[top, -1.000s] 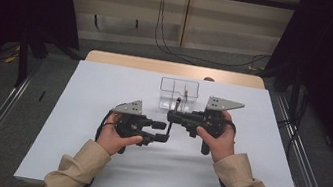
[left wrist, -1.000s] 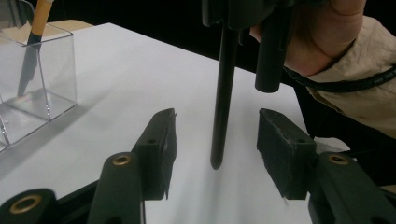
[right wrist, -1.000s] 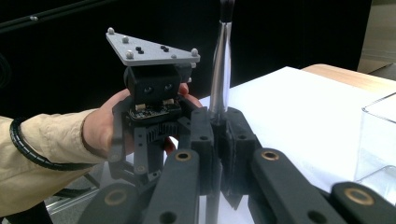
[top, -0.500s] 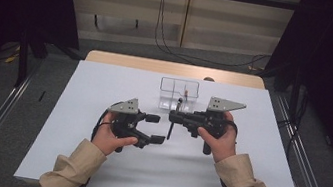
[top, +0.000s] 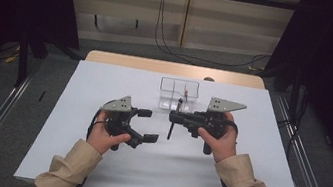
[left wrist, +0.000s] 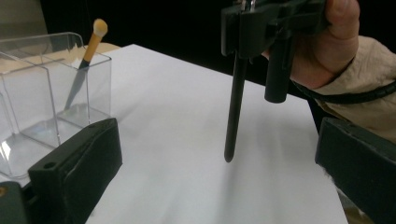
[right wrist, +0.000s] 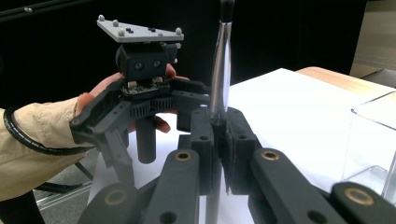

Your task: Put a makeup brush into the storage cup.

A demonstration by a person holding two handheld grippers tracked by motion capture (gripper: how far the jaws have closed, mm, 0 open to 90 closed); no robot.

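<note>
1. The tabletop (top: 73, 124) is a wide, flat rectangle under a smooth matte white sheet, with a strip of pale wood showing along its far edge in the upper middle of the high view.
2. The clear organiser box (top: 178, 94) stands at the upper centre of the high view. It is hard glossy plastic with square compartments, and a small tan-tipped brush (left wrist: 88, 51) leans in one of them at the upper left of the left gripper view.
3. The left gripper (top: 145, 124), left of centre in the high view, is matte black plastic with blocky pads. Its jaws have just been opening and now stand wide apart with nothing between them.
4. The right gripper (top: 173, 118), right of centre in the high view, has its jaws together, clamped on a slim black makeup pencil (left wrist: 235, 105).
5. The pencil hangs nearly upright, tip down just above the white sheet, near the front of the box. It is thin, round and smooth, with a glossy upper part.
6. Judged from this, the step in hand is carrying the pencil to the box. Done well, the grip stays firm, the stick stays vertical, and its tip clears the rim before it is lowered into a free compartment. The left hand should stay well clear.
</note>
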